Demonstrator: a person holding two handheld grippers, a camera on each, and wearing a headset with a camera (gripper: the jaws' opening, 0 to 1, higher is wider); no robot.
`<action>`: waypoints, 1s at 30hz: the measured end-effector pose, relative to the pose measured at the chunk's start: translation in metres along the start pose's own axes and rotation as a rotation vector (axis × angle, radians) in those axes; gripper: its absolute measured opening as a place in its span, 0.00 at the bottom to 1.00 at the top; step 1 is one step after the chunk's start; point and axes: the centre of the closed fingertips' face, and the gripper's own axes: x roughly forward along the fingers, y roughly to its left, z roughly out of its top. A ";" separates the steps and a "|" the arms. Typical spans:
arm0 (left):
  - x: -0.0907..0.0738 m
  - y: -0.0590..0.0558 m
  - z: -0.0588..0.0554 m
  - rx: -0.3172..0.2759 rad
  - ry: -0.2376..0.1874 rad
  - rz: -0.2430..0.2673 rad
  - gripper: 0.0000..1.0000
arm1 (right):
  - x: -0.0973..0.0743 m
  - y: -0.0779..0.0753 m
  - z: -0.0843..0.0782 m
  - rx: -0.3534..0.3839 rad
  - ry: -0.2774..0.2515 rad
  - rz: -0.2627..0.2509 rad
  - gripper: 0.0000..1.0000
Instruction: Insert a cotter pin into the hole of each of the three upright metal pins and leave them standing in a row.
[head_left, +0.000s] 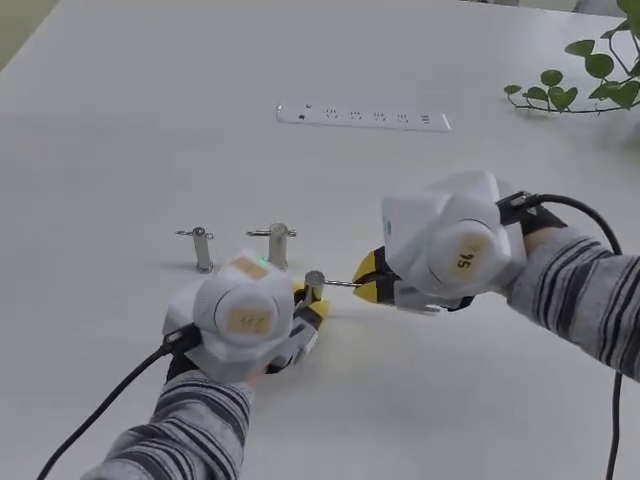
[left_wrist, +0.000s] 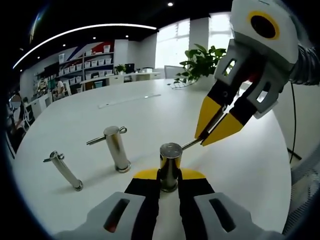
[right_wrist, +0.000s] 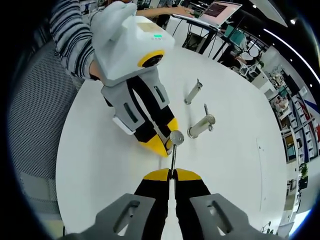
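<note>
Left gripper (left_wrist: 170, 175) sat clamped narrow on the lower shaft of an upright pin (left_wrist: 170, 160). Right gripper (right_wrist: 171, 175), facing it, pinched a cotter pin (right_wrist: 172, 159) between shut tips, its far end at that pin's head — whether inside the hole could not be told. Two more pins (left_wrist: 116, 149) (left_wrist: 65, 169), each cottered, stood ahead-left of the left gripper. Bare table (head_left: 150, 120) lay open around both — power strip (head_left: 363, 117) well beyond, plant (head_left: 590, 80) far off by the edge.

- Three metal pins (head_left: 278, 245) stood in a row on the worktop (head_left: 120, 150), the rightmost pin (head_left: 314, 284) between the left tongs (head_left: 310, 300).
- A power strip (head_left: 363, 117) lay behind, a plant (head_left: 590, 75) far right.
</note>
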 end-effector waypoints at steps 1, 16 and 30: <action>0.000 0.000 0.000 0.000 -0.003 0.000 0.10 | 0.000 0.000 0.000 0.002 0.000 -0.001 0.00; 0.000 -0.002 -0.002 0.027 0.002 -0.022 0.09 | 0.001 0.002 -0.004 0.032 -0.045 0.013 0.00; 0.001 -0.004 -0.001 0.035 -0.001 -0.021 0.09 | 0.003 0.002 0.000 -0.033 -0.082 0.018 0.00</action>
